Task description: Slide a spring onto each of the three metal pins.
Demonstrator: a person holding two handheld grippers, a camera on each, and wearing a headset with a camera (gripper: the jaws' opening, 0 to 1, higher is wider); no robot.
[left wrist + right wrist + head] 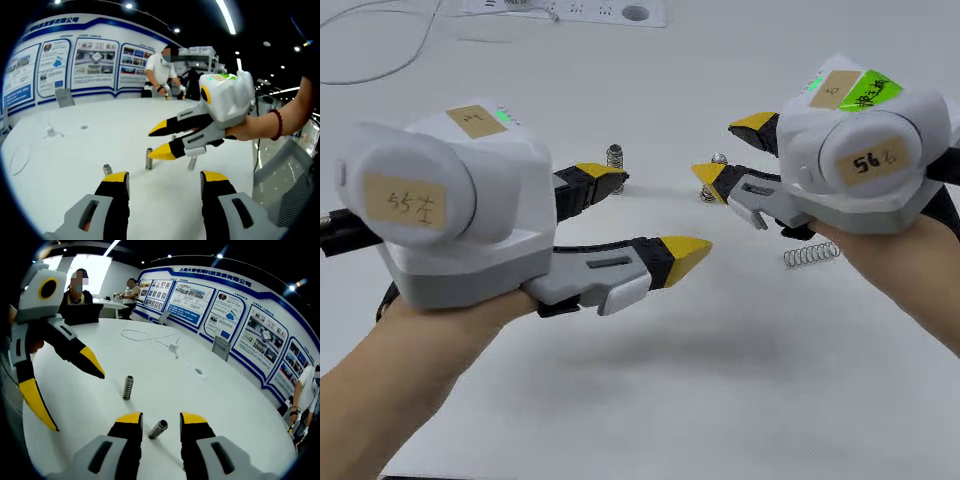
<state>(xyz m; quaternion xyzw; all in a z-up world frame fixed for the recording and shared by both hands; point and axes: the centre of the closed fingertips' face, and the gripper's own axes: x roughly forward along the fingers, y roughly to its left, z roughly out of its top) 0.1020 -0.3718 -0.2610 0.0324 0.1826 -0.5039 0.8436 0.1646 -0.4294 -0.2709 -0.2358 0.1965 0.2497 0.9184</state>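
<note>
A spring on a pin [615, 155] stands upright on the white table, just past my left gripper [655, 212], which is open and holds nothing. Another coiled spring [708, 192] stands by the lower jaw of my right gripper [732, 147], also open. A loose spring [812, 254] lies flat under the right hand. In the right gripper view, my right gripper [161, 419] has a tilted spring [158, 429] just beyond its jaw tips, and an upright spring [128, 387] stands further off. In the left gripper view, my left gripper [165, 180] faces a spring on a pin [148, 159].
A white power strip [570, 10] and a thin white cable [380, 60] lie at the far side of the table. Across the room, people [161, 72] stand or sit by other tables. Bare tabletop [650, 400] stretches toward me.
</note>
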